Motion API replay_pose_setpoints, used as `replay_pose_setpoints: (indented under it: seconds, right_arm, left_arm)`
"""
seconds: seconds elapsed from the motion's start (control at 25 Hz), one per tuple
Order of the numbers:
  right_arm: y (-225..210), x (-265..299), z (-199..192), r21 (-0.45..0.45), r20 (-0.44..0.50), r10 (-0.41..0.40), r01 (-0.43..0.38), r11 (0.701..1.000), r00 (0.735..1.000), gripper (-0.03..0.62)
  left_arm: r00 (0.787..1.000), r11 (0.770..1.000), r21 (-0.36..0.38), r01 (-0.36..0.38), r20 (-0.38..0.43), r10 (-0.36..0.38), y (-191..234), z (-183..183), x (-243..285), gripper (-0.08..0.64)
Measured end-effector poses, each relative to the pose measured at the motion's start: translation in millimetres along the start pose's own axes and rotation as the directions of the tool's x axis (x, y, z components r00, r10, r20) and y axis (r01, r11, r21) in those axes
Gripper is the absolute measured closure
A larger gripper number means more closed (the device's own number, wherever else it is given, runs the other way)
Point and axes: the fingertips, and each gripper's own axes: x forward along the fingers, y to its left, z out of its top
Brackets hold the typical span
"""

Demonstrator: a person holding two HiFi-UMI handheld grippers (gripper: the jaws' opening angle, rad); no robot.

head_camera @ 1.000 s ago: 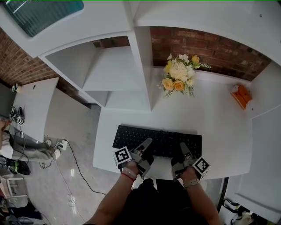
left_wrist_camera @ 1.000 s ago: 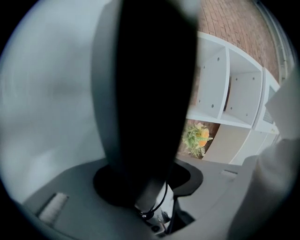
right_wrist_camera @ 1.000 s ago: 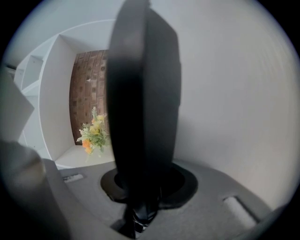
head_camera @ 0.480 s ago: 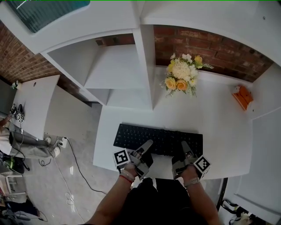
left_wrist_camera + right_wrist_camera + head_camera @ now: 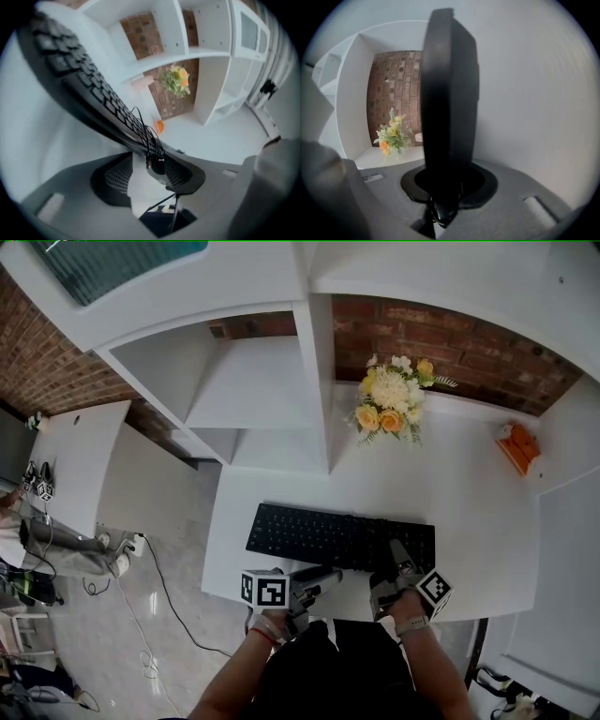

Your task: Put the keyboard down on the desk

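White table (image 5: pixel 469 493) carries keyboard (image 5: pixel 342 538) flat; left hand-held gripper (image 5: pixel 323 577) has let go and swung clear, jaws apart, while right hand-held gripper (image 5: pixel 401 563) still pinches its near edge, so the task looks nearly done.

A yellow-and-white bouquet (image 5: pixel 389 395) stands before the brick wall (image 5: pixel 469 348) — an orange object (image 5: pixel 517 446) well apart.
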Motion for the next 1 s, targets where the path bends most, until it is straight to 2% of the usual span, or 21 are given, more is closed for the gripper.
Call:
replay_pose_setpoints:
  seconds: [0.04,0.12,0.16,0.2,0.32,0.48,0.76,1.0]
  right_arm:
    - [1,-1,0,-0.001,0.001,-0.007,0.007,1.000,1.000,0.518]
    - [-1,-1,1,-0.009,-0.001,-0.008,0.008,1.000,1.000,0.517]
    - [-3,0,2,-0.015,-0.003,-0.007,0.007,1.000,1.000,0.517]
    - [-5,0,3,-0.021,-0.005,-0.009,0.009,1.000,1.000,0.516]
    - [-2,1,2,-0.032,-0.007,-0.024,0.024,0.999,1.000,0.515]
    - [1,5,3,-0.051,-0.031,0.002,-0.004,0.999,1.000,0.501]
    - [13,-3,-2,-0.082,-0.082,0.022,-0.029,0.996,0.996,0.402]
    - [19,-11,-8,-0.182,-0.170,0.025,-0.057,0.982,0.985,0.327]
  left_arm:
    - [0.998,0.994,0.088,-0.061,-0.030,0.063,2,-1,1,0.363]
    - [0.982,0.962,0.214,-0.169,-0.048,0.183,9,-2,2,0.441]
    - [0.974,0.947,0.246,-0.204,-0.048,0.223,12,-2,3,0.522]
    - [0.969,0.939,0.261,-0.223,-0.049,0.244,15,-4,5,0.559]
    - [0.966,0.935,0.264,-0.236,-0.042,0.256,17,-6,10,0.561]
    - [0.969,0.946,0.222,-0.237,-0.017,0.247,16,-3,11,0.561]
    - [0.970,0.955,0.186,-0.231,-0.026,0.240,17,-6,11,0.561]
    - [0.973,0.964,0.135,-0.229,-0.006,0.232,19,-8,12,0.561]
